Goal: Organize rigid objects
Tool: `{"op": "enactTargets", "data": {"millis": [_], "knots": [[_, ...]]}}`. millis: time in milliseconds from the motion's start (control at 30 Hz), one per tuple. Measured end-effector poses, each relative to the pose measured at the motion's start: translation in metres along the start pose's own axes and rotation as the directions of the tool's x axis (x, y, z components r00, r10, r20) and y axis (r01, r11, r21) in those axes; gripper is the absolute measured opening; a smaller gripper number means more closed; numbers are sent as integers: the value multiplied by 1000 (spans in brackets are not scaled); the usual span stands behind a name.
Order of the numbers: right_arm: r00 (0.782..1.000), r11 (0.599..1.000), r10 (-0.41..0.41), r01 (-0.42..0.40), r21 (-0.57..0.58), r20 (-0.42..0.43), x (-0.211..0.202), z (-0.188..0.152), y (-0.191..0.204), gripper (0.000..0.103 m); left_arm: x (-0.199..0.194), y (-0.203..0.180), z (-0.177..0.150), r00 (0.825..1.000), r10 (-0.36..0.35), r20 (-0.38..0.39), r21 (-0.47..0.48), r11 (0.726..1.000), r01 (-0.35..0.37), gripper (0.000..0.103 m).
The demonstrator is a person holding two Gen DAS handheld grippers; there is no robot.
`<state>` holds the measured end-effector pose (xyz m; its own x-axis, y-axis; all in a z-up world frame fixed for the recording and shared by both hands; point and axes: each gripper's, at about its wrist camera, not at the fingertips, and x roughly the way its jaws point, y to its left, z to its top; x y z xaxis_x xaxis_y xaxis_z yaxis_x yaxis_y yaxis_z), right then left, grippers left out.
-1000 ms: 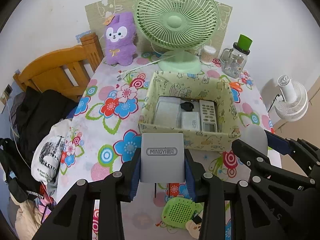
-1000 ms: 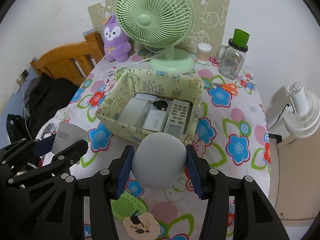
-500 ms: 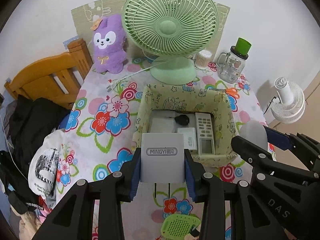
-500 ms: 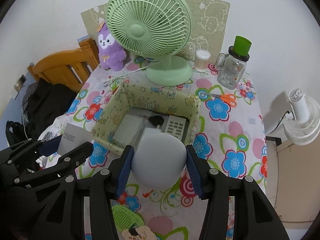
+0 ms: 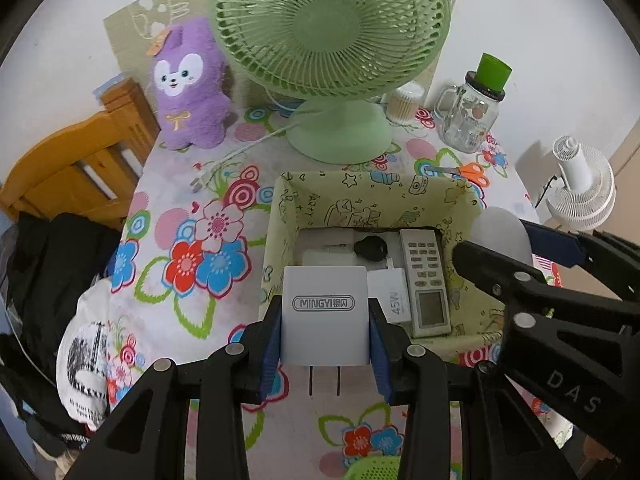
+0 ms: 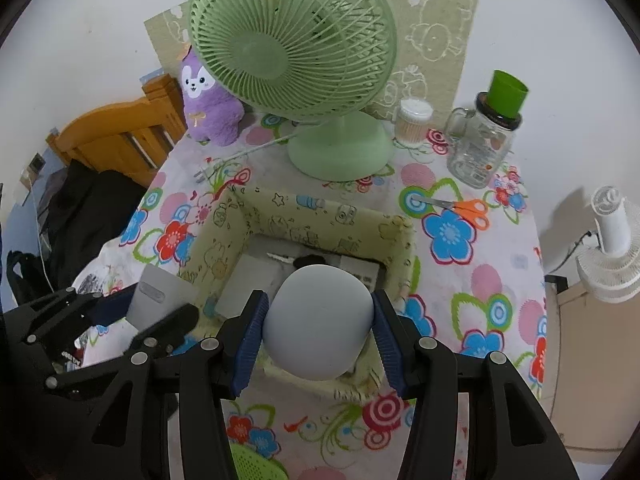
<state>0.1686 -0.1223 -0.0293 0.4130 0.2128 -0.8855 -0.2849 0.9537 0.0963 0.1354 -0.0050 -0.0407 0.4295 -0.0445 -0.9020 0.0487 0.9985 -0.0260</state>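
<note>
My left gripper (image 5: 325,332) is shut on a white MINGYI charger (image 5: 324,316), prongs pointing down, held over the near left wall of the yellow-green fabric box (image 5: 288,216). My right gripper (image 6: 318,332) is shut on a pale grey rounded object (image 6: 318,320), held over the near part of the same box (image 6: 224,224). Inside the box lie a white remote (image 5: 426,284), a black round item (image 5: 370,248) and white boxes. The right gripper and its grey object (image 5: 498,232) show at the right of the left wrist view.
A green desk fan (image 5: 332,40), a purple plush (image 5: 188,84), a cotton swab jar (image 6: 412,122), a glass jar with green lid (image 6: 486,140) and orange scissors (image 6: 464,208) stand behind the box on the flowered tablecloth (image 5: 192,240). A wooden chair (image 5: 76,160) is left, a white fan (image 5: 580,188) right.
Both grippers have moved forward toward the box with their objects; the charger and the grey object now hang over the box's near side.
</note>
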Motion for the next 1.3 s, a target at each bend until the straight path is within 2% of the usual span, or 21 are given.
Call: {"op": "enactTargets", "data": {"millis": [500, 733, 900, 1100, 1200, 1300], "knots": [[999, 1000, 5, -4, 28, -38, 46, 22, 2, 55, 43, 0, 25, 999, -39, -14, 52, 998, 39, 40], [998, 996, 13, -7, 93, -68, 64, 25, -8, 55, 60, -1, 33, 999, -42, -22, 72, 996, 43, 40], [998, 994, -1, 8, 107, -66, 71, 27, -12, 55, 73, -7, 40, 999, -37, -25, 109, 993, 39, 40], [997, 993, -11, 20, 116, -75, 81, 29, -16, 55, 90, -7, 45, 998, -34, -45, 104, 994, 38, 40], [997, 993, -11, 20, 120, -81, 86, 28, -17, 55, 95, -5, 45, 999, -8, -41, 105, 994, 12, 42], [996, 992, -6, 18, 127, -87, 89, 28, -17, 55, 95, -9, 44, 999, -20, -39, 118, 993, 25, 51]]}}
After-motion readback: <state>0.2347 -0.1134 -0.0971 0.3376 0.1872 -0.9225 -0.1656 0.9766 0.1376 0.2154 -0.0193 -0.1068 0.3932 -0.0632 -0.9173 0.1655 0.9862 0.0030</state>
